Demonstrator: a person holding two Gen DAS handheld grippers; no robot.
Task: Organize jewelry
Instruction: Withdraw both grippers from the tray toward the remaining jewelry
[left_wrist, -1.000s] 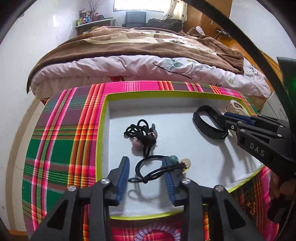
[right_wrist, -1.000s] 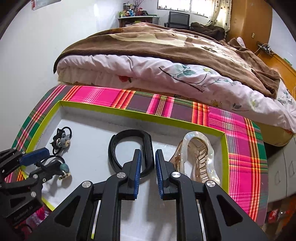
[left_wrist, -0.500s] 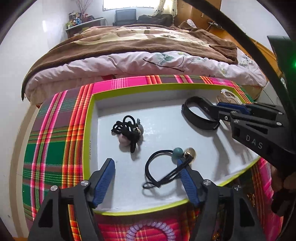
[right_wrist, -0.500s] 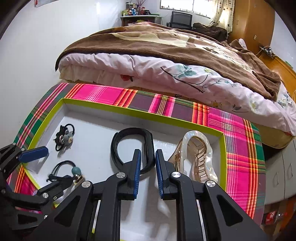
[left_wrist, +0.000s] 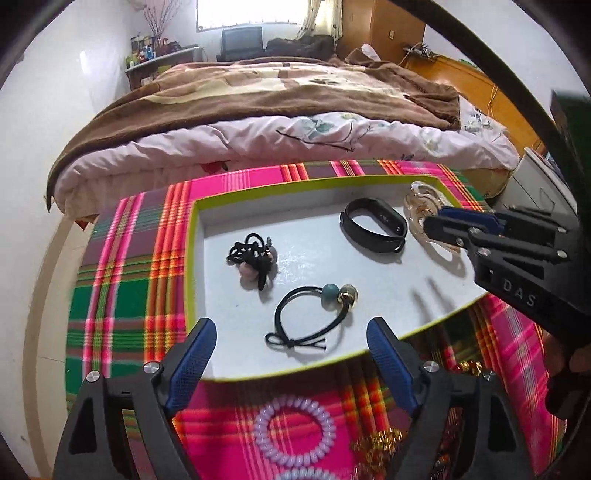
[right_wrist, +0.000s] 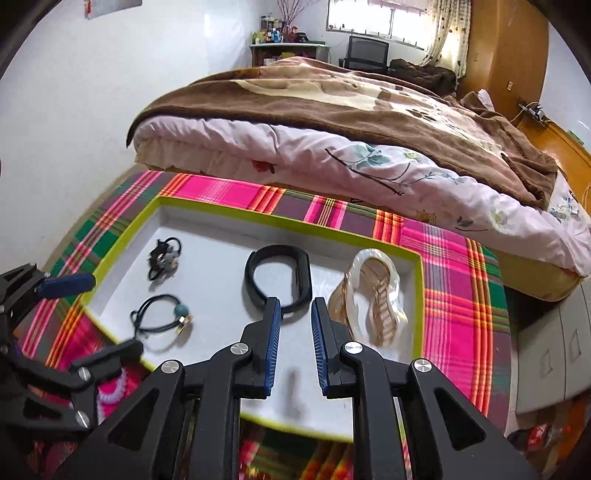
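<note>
A white tray with a lime rim (left_wrist: 192, 258) (right_wrist: 419, 295) lies on a plaid cloth. In it lie a black hair tie with a teal bead (left_wrist: 314, 317) (right_wrist: 166, 317), a tangled black tie with a pink charm (left_wrist: 253, 258) (right_wrist: 164, 258), a black wristband (left_wrist: 373, 229) (right_wrist: 279, 275) and a pearly hair claw (left_wrist: 424, 210) (right_wrist: 376, 295). My left gripper (left_wrist: 291, 347) is open and empty, raised over the tray's near edge. My right gripper (right_wrist: 295, 314) is narrowly open and empty, above the tray between wristband and claw; it also shows in the left wrist view (left_wrist: 461, 221).
Lilac spiral hair ties (left_wrist: 295, 432) and gold trinkets (left_wrist: 380, 446) lie on the cloth in front of the tray. A bed with a brown blanket (left_wrist: 277, 92) stands just behind. Grey drawers (right_wrist: 554, 350) stand at the right.
My left gripper opened, released the teal-bead hair tie in the tray and drew back and up. My right gripper rose and pulled back slightly from the wristband.
</note>
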